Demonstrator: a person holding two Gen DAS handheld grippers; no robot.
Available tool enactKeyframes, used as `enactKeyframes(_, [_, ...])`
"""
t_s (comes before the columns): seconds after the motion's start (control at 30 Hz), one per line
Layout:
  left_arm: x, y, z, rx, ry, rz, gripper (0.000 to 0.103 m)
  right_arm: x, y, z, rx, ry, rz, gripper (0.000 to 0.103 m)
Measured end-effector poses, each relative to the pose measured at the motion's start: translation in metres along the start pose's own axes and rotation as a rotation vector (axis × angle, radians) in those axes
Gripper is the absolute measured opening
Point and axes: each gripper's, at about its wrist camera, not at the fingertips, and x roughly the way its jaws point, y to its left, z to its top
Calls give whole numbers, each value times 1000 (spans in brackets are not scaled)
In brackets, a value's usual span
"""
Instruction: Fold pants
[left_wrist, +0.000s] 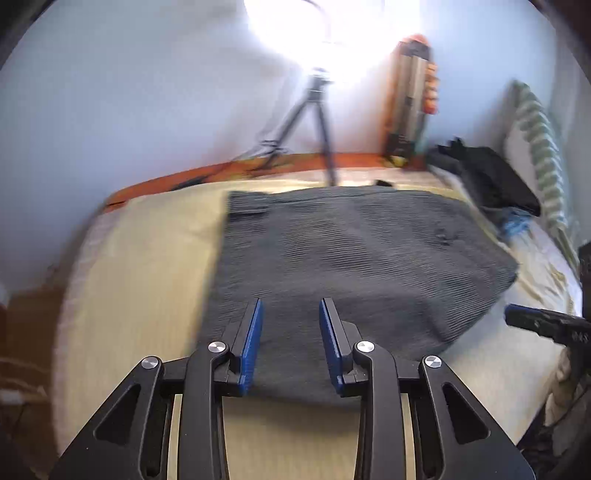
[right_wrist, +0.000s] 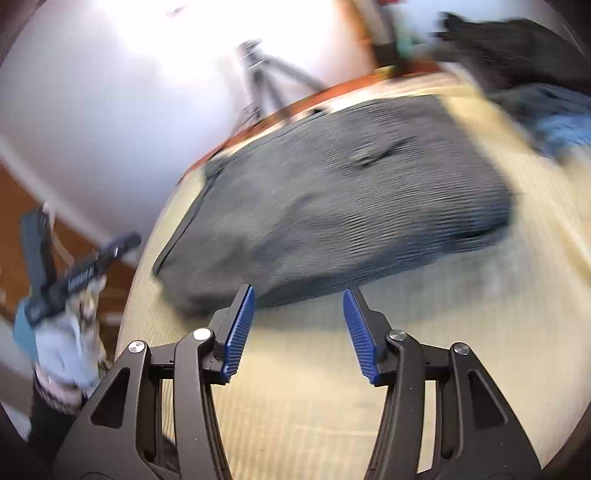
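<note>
Now the left gripper (left_wrist: 291, 306) stands with its blue pads apart, gripping nothing, over the near edge of the grey pants (left_wrist: 354, 258). The right gripper (right_wrist: 299, 295) is spread wide too, empty, just short of the pants' hem at its 12 o'clock. Folded into a flat block, the pants lie on the cream bed (left_wrist: 140, 280). A tripod (left_wrist: 314, 122) stands at 12 o'clock beyond; dark clothes (left_wrist: 495, 177) are heaped at 2 o'clock.

The bed (left_wrist: 140, 266) carries folded grey pants (left_wrist: 351, 258), dark clothes (left_wrist: 495, 177) and a striped pillow (left_wrist: 543, 147).
</note>
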Motion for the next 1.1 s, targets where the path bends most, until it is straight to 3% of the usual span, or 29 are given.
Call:
enactKeyframes(0.23, [50, -50, 7, 40, 23, -78, 30, -5, -64, 26, 225, -55, -27, 60])
enactKeyframes(0.5, [93, -72, -14, 157, 91, 7, 30, 29, -89, 39, 408, -95, 96, 60])
enactKeyframes(0.6, [92, -77, -16, 196, 77, 27, 30, 37, -95, 38, 457, -108, 110, 60])
enactKeyframes(0.67, [85, -75, -10, 171, 74, 25, 30, 37, -97, 40, 468, -130, 116, 62])
enactKeyframes(0.83, [57, -91, 8, 170, -30, 16, 30, 39, -96, 43, 503, -168, 105, 62])
enactKeyframes(0.9, [58, -98, 12, 191, -38, 10, 30, 38, -96, 42, 515, -184, 104, 58])
enactKeyframes(0.97, [70, -104, 15, 198, -29, 24, 30, 36, -94, 43, 507, -197, 89, 39])
enactKeyframes(1.03, [85, -105, 14, 175, 7, 22, 30, 33, -91, 46, 472, -201, 69, 26])
enactKeyframes(1.1, [98, -104, 10, 160, 44, 18, 30, 31, -89, 49, 451, -200, 63, 22])
